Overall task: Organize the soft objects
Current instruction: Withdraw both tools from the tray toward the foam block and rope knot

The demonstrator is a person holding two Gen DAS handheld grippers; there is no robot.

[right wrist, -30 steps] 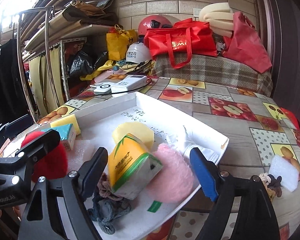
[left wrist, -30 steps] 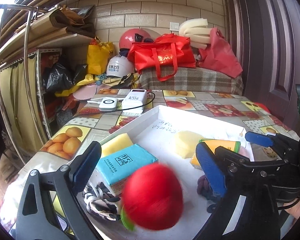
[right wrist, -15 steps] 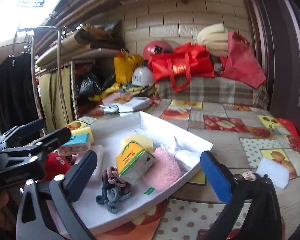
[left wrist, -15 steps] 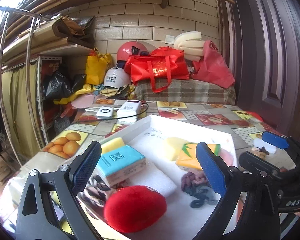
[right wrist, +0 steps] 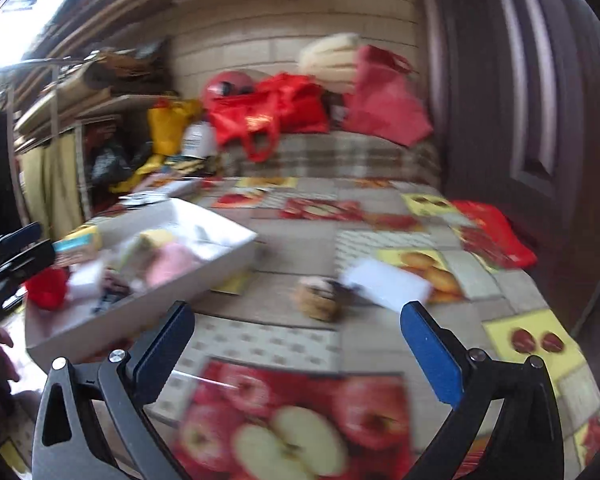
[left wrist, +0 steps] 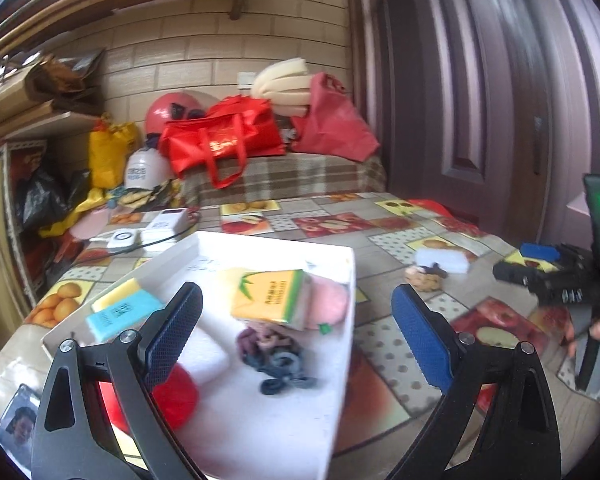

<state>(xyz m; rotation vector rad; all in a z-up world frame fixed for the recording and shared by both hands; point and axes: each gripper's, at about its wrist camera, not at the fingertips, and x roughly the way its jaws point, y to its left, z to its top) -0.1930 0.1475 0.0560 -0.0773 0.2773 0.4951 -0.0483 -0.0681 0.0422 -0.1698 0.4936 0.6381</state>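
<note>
A white tray (left wrist: 342, 276) on the fruit-print tablecloth holds a red plush ball (left wrist: 174, 394), a blue tissue pack (left wrist: 118, 314), a yellow carton (left wrist: 270, 294), a pink puff (left wrist: 330, 300), a white foam pad (left wrist: 202, 352) and dark hair ties (left wrist: 276, 354). My left gripper (left wrist: 296, 326) is open and empty above the tray's near end. My right gripper (right wrist: 298, 342) is open and empty, above the cloth, facing a small brown plush (right wrist: 316, 298) and a white sponge (right wrist: 384, 280) right of the tray (right wrist: 148, 308). The right wrist view is blurred.
Chargers and a cable (left wrist: 156, 228) lie behind the tray. A plaid-covered bench (left wrist: 284, 180) with red bags (left wrist: 220, 140) and helmets stands at the table's far end. A red bag (right wrist: 496, 232) lies at the table's right edge by the door. Shelves stand at the left.
The red plush ball has left my left gripper and lies in the tray's near corner. Both grippers have drawn back and swung right; the right one now faces the brown plush and sponge.
</note>
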